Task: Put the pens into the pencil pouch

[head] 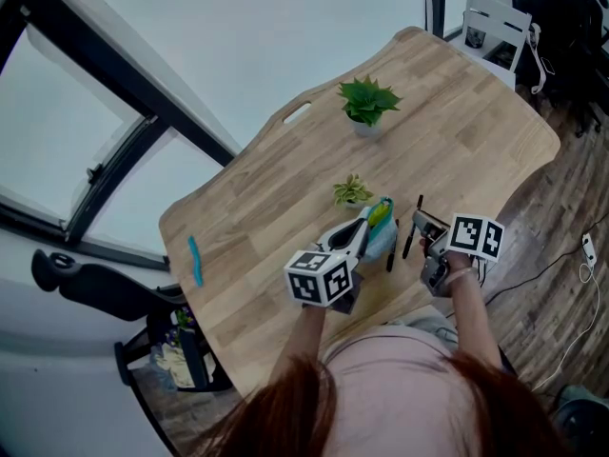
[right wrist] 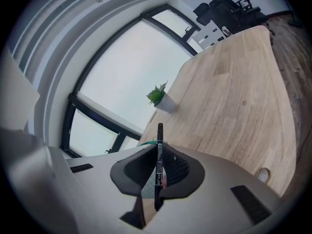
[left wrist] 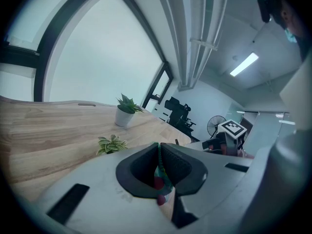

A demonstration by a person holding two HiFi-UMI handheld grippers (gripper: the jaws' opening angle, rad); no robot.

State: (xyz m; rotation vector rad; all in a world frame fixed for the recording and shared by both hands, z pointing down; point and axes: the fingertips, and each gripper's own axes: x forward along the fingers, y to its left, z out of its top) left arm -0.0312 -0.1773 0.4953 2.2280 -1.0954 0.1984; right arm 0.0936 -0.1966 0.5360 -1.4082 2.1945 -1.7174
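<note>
A pale blue-green pencil pouch (head: 383, 232) sits on the wooden table (head: 285, 188) near its front edge. My left gripper (head: 366, 228) is shut on the pouch's rim; a green and red strip of fabric (left wrist: 159, 175) is pinched between its jaws. My right gripper (head: 425, 232) hangs just right of the pouch, shut on a black pen (right wrist: 159, 160) that stands upright across the jaws. From the head view that pen (head: 413, 225) slants beside the pouch. Another dark pen (head: 390, 257) lies by the pouch, and a blue pen (head: 195, 260) lies far left.
A potted plant (head: 367, 104) stands at the table's back and a small leafy one (head: 352, 191) just behind the pouch. A white slot (head: 297, 113) is set in the far edge. A black chair (head: 105, 288) stands lower left, a white chair (head: 495, 25) upper right.
</note>
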